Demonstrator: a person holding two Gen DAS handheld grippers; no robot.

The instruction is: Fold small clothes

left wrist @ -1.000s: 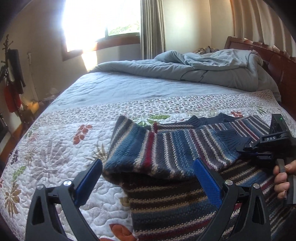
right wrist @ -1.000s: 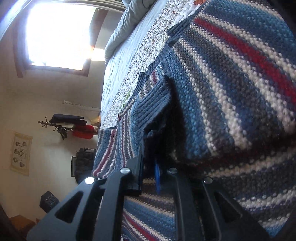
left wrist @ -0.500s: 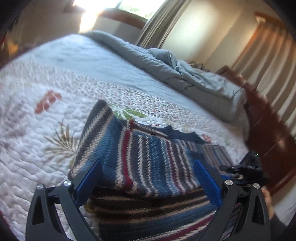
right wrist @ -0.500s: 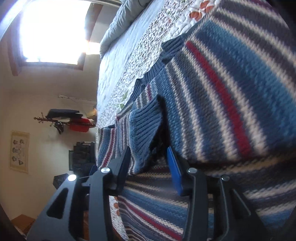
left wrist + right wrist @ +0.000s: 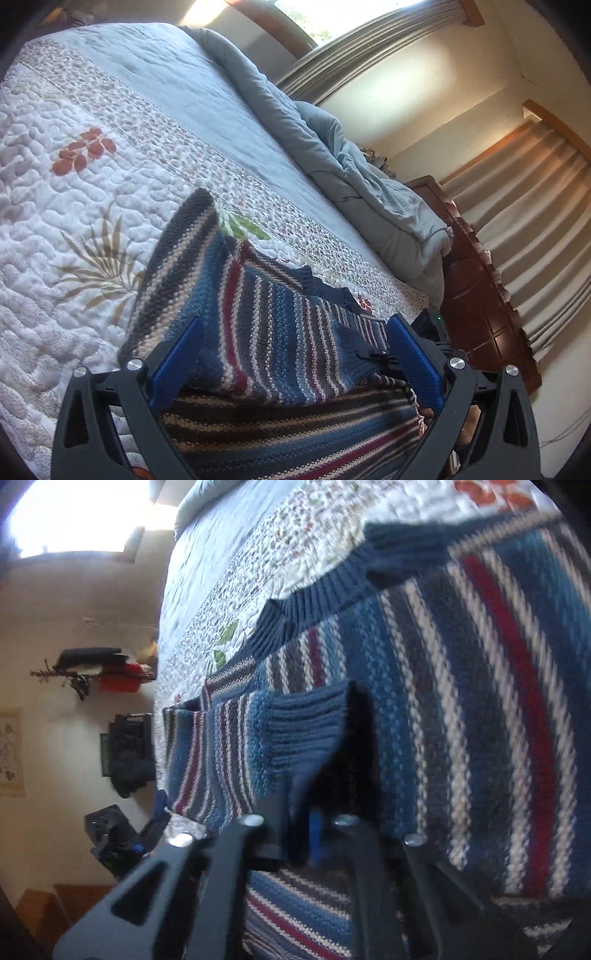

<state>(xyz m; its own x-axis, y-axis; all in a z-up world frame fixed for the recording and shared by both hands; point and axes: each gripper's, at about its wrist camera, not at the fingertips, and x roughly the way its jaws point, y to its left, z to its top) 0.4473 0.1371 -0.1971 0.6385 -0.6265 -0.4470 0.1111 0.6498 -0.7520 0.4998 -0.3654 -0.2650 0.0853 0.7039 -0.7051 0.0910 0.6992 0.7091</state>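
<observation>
sweater (image 5: 280, 339) with blue, red, cream and grey stripes lies on the quilt (image 5: 74, 192) of the bed in the left wrist view, one sleeve folded across its body. the left tool (image 5: 295, 365) hangs just above it with its blue pads (image 5: 413, 362) wide apart and nothing pressed between them. past the far pad, part of the right tool (image 5: 380, 356) shows at the sweater's ribbed cuff. a rumpled grey duvet (image 5: 362, 184) sits further up the bed, near a dark wooden headboard (image 5: 476, 295) and curtains (image 5: 528, 206).

in the right wrist view the sweater (image 5: 461, 686) fills most of the picture, lying on the quilt (image 5: 295, 546). the right tool (image 5: 314, 830) has just been closing and its fingers now stand together, clamped on the blue ribbed cuff (image 5: 306, 731) of the sleeve, which rises from between them. off to the side the left tool (image 5: 147, 834) shows beyond the sweater's edge, with a bright window (image 5: 74, 513) on the far wall.
</observation>
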